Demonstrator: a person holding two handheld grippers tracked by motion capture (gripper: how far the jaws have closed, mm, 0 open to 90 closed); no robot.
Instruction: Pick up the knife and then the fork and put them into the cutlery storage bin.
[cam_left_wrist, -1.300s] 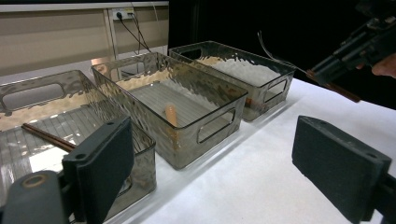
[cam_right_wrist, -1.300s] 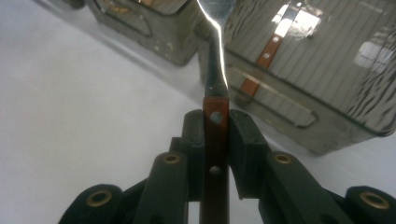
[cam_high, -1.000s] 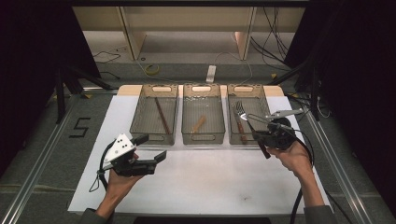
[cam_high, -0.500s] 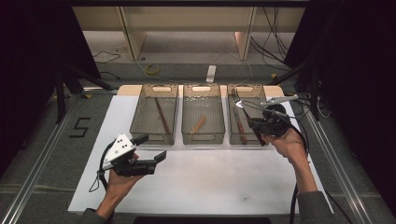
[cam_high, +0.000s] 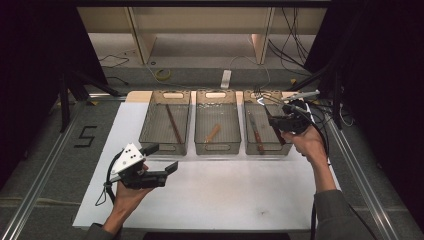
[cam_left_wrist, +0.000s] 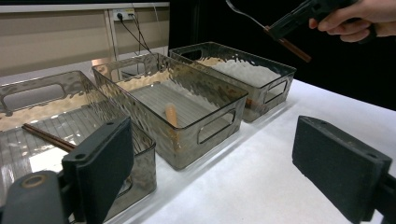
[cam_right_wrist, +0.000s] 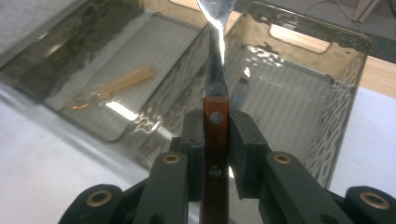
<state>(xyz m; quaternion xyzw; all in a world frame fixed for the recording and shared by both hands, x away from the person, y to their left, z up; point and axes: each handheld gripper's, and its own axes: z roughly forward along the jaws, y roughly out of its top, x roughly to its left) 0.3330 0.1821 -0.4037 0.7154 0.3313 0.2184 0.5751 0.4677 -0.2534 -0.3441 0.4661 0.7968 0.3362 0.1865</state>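
Three clear bins stand in a row at the back of the white mat (cam_high: 210, 190). My right gripper (cam_high: 276, 123) is shut on the brown handle of a metal fork (cam_high: 264, 104), held tilted above the right bin (cam_high: 268, 150). In the right gripper view the fork (cam_right_wrist: 215, 51) rises straight between the jaws, over that bin. The left gripper view has the fork (cam_left_wrist: 243, 15) high at the right. A knife (cam_high: 254, 131) lies in the right bin. My left gripper (cam_high: 161, 157) hovers open over the mat's near left part, nothing between its jaws (cam_left_wrist: 215, 154).
Brown chopsticks (cam_high: 172, 124) lie in the left bin (cam_high: 165, 148). A wooden spoon (cam_high: 213, 133) lies in the middle bin (cam_high: 217, 148). Cables trail at the right of the table. A shelf frame stands behind the bins.
My right gripper has carried the fork away from me and a little higher, over the right bin. The left gripper has stayed in place.
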